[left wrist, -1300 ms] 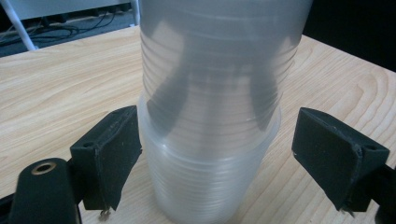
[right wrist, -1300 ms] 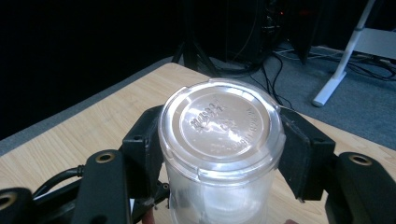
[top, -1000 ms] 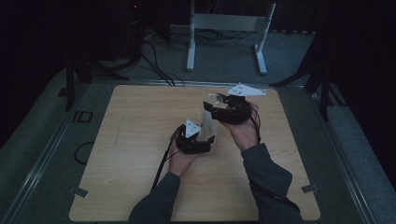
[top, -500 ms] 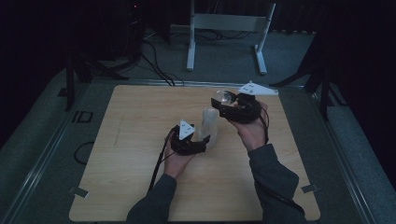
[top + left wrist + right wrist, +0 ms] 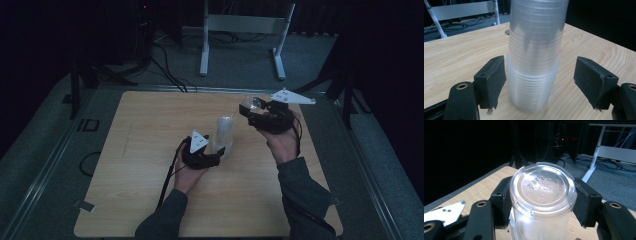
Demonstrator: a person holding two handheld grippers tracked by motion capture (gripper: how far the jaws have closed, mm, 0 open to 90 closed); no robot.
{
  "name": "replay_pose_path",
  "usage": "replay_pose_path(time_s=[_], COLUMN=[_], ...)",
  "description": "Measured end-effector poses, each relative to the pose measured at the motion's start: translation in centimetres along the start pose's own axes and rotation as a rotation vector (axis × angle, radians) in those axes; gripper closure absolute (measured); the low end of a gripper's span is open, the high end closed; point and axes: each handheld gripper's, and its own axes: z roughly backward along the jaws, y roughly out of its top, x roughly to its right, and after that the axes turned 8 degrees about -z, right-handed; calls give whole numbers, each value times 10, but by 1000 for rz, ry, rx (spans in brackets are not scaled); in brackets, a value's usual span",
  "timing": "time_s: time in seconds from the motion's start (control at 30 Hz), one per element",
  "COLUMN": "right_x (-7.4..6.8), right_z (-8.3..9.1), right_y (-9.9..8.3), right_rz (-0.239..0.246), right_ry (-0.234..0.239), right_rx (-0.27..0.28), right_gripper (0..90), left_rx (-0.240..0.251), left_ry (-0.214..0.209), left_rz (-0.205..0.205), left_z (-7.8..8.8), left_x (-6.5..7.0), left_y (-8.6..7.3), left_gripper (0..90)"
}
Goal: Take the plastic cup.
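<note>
The wooden desk [image 5: 150,150] carries everything, its pale grain bare around your work and a grey floor [image 5: 45,150] bordering it on all sides. Beyond its far edge a white metal frame [image 5: 245,25] stands among cables, and the room behind falls into darkness.

Both your forearms come in from the near edge in grey sleeves. Your left hand [image 5: 186,176] lies low over the middle of the desk, holding the left tool [image 5: 216,152] level and aimed at the foot of the stack of clear cups [image 5: 224,136]. Your right hand [image 5: 281,145] is raised above the desk's far right part, with the right tool [image 5: 248,107] pointing towards the left, well apart from the stack.

The stack of clear cups [image 5: 534,67] stands upright, mouths down, near the desk's centre. Your left tool [image 5: 539,77] has just been closing: its jaws sit either side of the stack's lower cups, one pad about touching, the other apart, so it remains spread.

Your right tool [image 5: 543,197] has just been closing too, and it pinches a single clear cup [image 5: 543,187], its embossed bottom facing the camera.
</note>
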Motion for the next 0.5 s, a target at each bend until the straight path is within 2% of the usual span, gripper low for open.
replay_pose_path(time_s=[0.5], right_x=[24], right_z=[16], right_y=[-21], right_rz=[-28], right_ry=[-63], right_rx=[-25], right_gripper=[405], left_rx=[11], left_ry=[-34], left_rz=[3], left_z=[4], left_x=[3], left_y=[-4], left_gripper=[289])
